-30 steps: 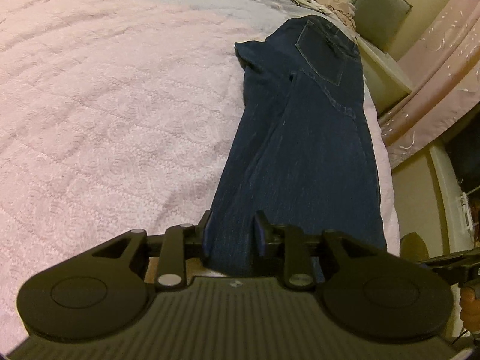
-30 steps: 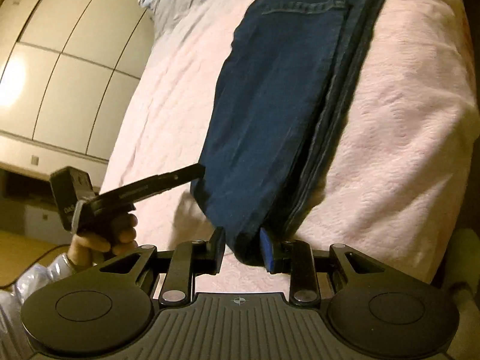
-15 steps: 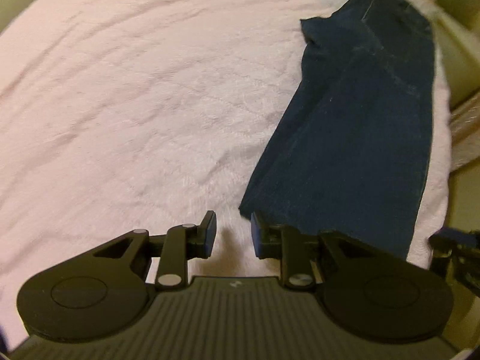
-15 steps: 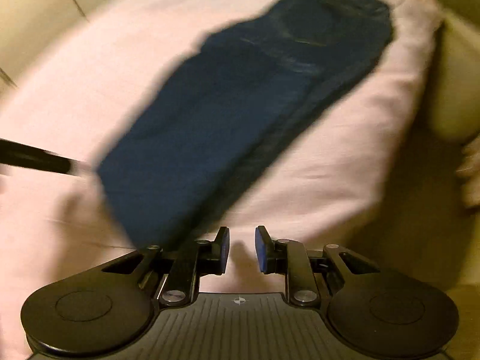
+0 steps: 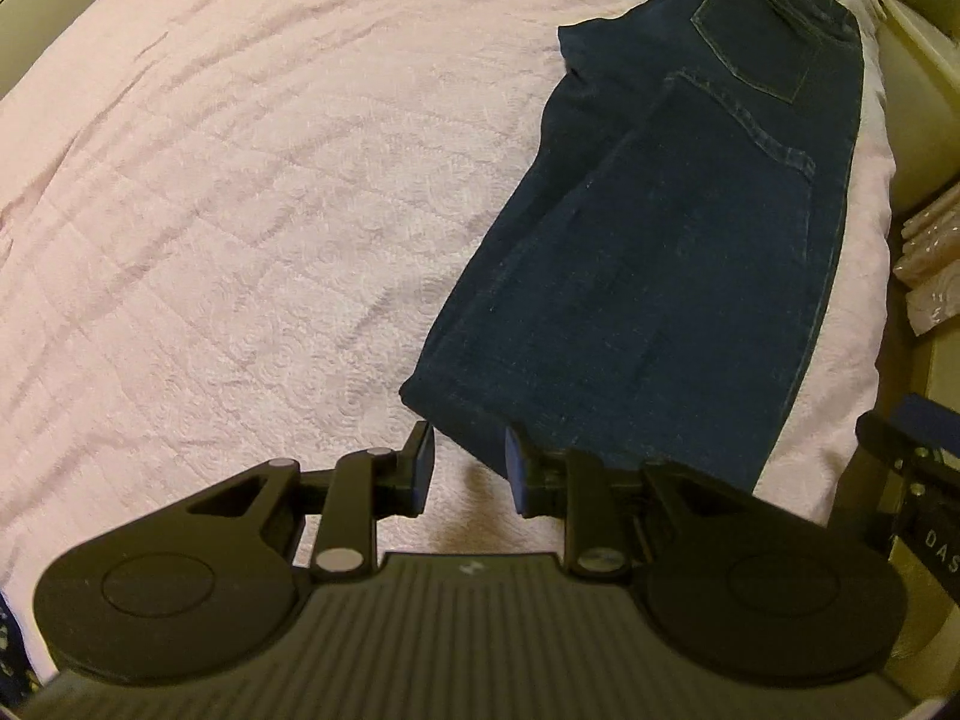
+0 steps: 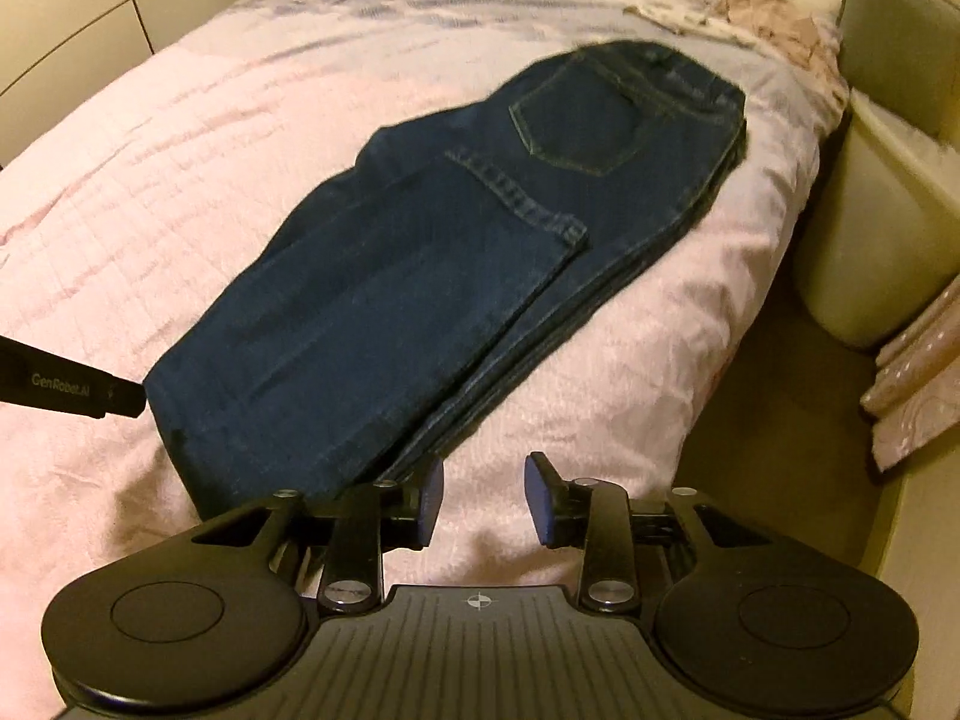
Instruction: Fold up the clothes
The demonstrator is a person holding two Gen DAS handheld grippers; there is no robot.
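Note:
Dark blue jeans (image 5: 672, 252) lie folded lengthwise on the pink bedspread (image 5: 240, 210), waistband and back pocket at the far end. My left gripper (image 5: 465, 462) hovers over the near end's left corner, jaws opening, only bedspread between them. In the right wrist view the jeans (image 6: 450, 276) run from near left to far right. My right gripper (image 6: 483, 498) is just off their near right corner, jaws opening and nothing between the fingers. The left gripper's tip (image 6: 72, 390) shows beside the jeans' near left corner. The right gripper (image 5: 912, 462) shows at the left wrist view's right edge.
A heap of beige clothes (image 6: 768, 18) lies at the far end of the bed. A pale bedside unit (image 6: 870, 240) and a curtain (image 6: 924, 372) stand right of the bed, with dark floor between. Wardrobe doors (image 6: 90, 12) are at the far left.
A second ago both grippers had the jeans' near end between their fingers. Both have let go, lifted and tilted down; the jeans now lie flat on the bed.

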